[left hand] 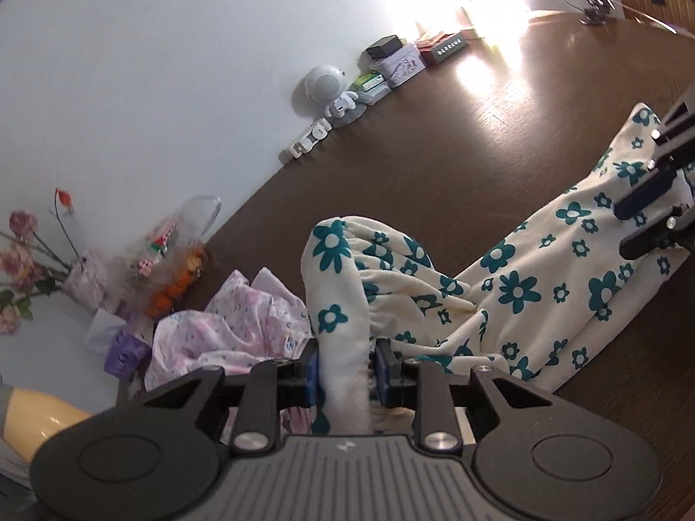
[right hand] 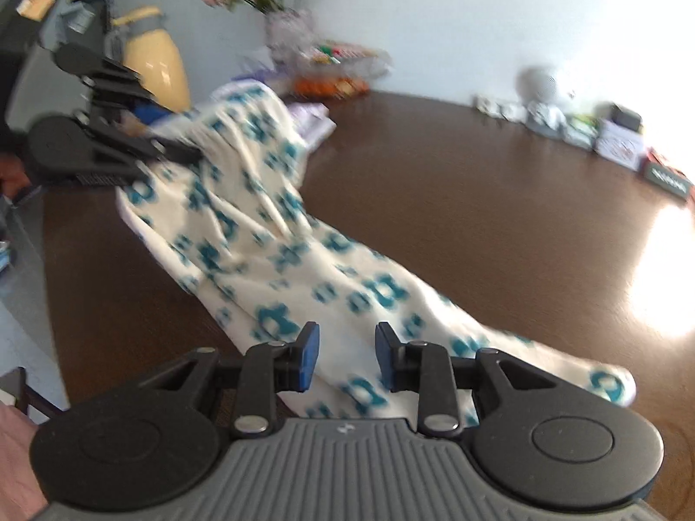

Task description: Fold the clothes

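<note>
In my left camera, my left gripper [left hand: 346,373] is pinched tight on a bunched-up bit of the cream pants with blue flowers [left hand: 512,291], which stretch across the brown table [left hand: 434,152] toward my right gripper [left hand: 651,217], with a pink cloth [left hand: 234,325] lying just beside them. In my right camera, which is blurry, my right gripper [right hand: 346,356] has its two fingers apart over the far end of the pants [right hand: 304,252], and I see my left gripper [right hand: 173,154] holding the other end up off the table [right hand: 478,199].
</note>
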### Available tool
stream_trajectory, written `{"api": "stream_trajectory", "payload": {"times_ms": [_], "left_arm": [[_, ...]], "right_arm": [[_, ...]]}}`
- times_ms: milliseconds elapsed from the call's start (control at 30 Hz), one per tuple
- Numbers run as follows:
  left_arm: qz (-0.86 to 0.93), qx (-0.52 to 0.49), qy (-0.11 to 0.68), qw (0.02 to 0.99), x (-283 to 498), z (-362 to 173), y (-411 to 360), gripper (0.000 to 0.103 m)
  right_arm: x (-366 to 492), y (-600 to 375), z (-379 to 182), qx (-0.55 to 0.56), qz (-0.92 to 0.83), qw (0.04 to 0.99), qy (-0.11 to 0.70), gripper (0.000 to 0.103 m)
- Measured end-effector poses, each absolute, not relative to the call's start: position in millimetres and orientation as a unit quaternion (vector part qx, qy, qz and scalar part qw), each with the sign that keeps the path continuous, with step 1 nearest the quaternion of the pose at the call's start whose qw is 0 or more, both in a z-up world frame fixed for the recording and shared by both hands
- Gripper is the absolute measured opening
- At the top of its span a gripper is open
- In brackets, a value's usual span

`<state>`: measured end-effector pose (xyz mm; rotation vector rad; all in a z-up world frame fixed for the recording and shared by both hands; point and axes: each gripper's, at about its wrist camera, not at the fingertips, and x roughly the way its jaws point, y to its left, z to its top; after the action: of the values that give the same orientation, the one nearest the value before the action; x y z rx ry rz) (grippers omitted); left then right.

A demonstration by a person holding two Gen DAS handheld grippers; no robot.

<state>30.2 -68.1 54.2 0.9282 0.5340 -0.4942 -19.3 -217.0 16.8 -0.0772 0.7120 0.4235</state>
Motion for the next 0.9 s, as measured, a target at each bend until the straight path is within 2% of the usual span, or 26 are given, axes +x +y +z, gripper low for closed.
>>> {"api": "stream_trajectory", "payload": {"times_ms": [267,400,900], "left_arm": [[-0.228,0.450,0.247,0.827,21.9,52.8,-81.1,0.024],[-0.239,0.443,0.246,0.828,17.4,56.1,-86.6,0.024],[-0.318,0.412,0.247,0.817,-4.9,34.0,-135.4,0.024]], "right_arm": [[40.0,-139.5,19.7,-0.120,0.298,0.884,0.341,0.023],[54.1,-129.6,8.0,-0.119,0.302,0.878,0.351,0.021],[5.8,-213.8,24.5,-0.106,0.242,0.890,0.371,0.021]]}}
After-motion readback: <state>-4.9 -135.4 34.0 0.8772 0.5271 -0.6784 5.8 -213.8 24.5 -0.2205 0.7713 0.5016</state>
